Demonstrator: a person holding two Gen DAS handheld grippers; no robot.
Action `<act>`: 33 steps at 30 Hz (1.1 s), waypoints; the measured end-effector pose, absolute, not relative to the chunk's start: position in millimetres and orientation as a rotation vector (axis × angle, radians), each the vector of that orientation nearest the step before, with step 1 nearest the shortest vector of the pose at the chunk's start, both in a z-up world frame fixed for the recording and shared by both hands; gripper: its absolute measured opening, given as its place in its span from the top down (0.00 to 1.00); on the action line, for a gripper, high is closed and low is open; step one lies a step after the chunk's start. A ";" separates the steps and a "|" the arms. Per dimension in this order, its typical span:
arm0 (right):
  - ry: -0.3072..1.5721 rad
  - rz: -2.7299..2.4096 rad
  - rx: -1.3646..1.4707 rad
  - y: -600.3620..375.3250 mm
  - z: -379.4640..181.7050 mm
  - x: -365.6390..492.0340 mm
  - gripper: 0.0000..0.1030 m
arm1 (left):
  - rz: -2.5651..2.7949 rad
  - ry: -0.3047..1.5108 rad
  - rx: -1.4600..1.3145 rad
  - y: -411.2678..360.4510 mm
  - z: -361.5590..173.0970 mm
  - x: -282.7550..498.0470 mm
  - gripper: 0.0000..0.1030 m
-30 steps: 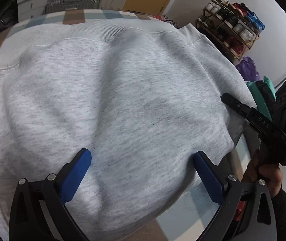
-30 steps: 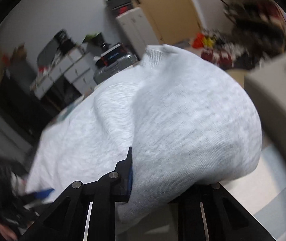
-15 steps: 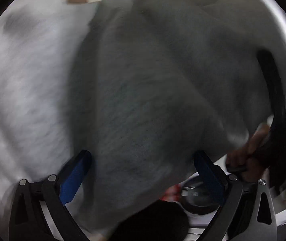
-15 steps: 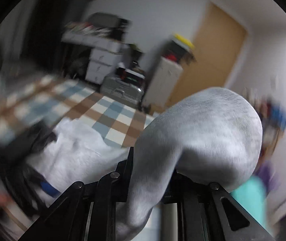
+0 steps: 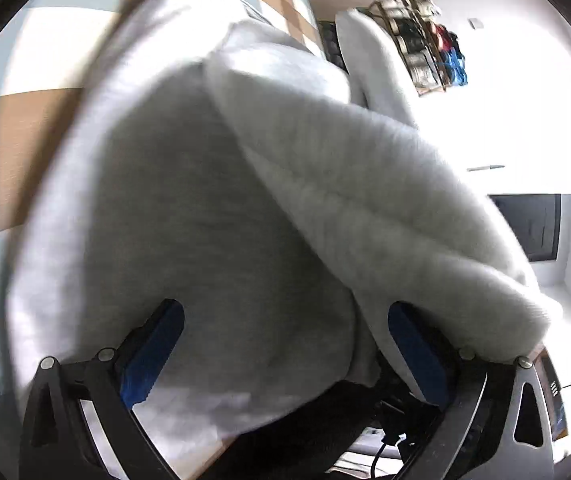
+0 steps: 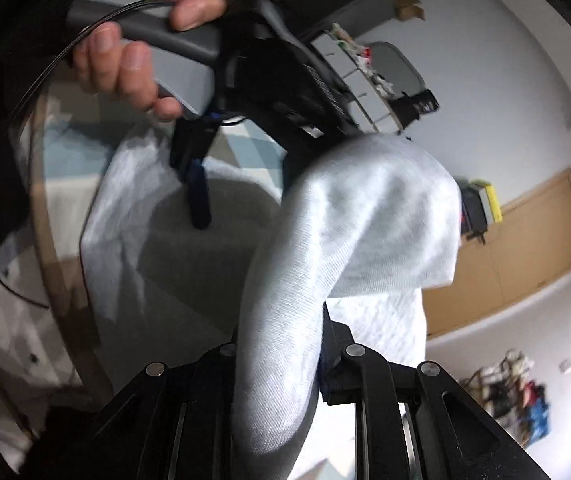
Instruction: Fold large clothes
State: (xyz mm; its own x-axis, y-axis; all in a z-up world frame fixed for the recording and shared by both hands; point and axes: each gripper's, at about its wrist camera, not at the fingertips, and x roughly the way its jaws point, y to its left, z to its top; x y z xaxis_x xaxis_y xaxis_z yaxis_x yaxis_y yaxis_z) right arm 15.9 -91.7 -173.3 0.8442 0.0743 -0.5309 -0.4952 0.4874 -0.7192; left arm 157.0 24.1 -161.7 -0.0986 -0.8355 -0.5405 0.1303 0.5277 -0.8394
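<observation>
A light grey sweatshirt (image 5: 213,216) fills the left wrist view, with a thick fold (image 5: 385,208) running across it toward the lower right. My left gripper (image 5: 285,352) is open, its blue pads (image 5: 153,352) wide apart. The cloth bulges between them and drapes over the right-hand pad. In the right wrist view my right gripper (image 6: 281,352) is shut on a bunched edge of the sweatshirt (image 6: 365,220), which hides the pads. The left gripper's blue finger (image 6: 199,196) hovers over the cloth just ahead; its other finger is hidden behind the lifted fold.
The sweatshirt lies on a brown, blue and white checked cover (image 5: 25,128). A person's hand (image 6: 145,44) holds the left gripper's grey handle. A shoe rack (image 5: 425,56) and a dark screen (image 5: 533,228) stand at the right; a wooden door (image 6: 525,248) is beyond.
The right gripper has rolled and carried its fold of sweatshirt across until it is close to the left gripper. The left view has swung and the cloth now heaps over its right pad.
</observation>
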 end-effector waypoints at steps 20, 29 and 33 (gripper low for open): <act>0.539 0.152 0.149 -251.5 -40.7 87.0 0.83 | -0.909 1.418 -0.597 20.2 -165.8 162.9 0.03; 0.485 0.193 -0.116 -223.3 -19.6 65.4 0.83 | -0.962 1.414 -0.620 14.8 -177.6 157.1 0.03; 0.570 0.225 -0.445 -166.4 -60.9 55.8 0.82 | -1.004 1.442 -0.747 36.2 -184.4 167.8 0.03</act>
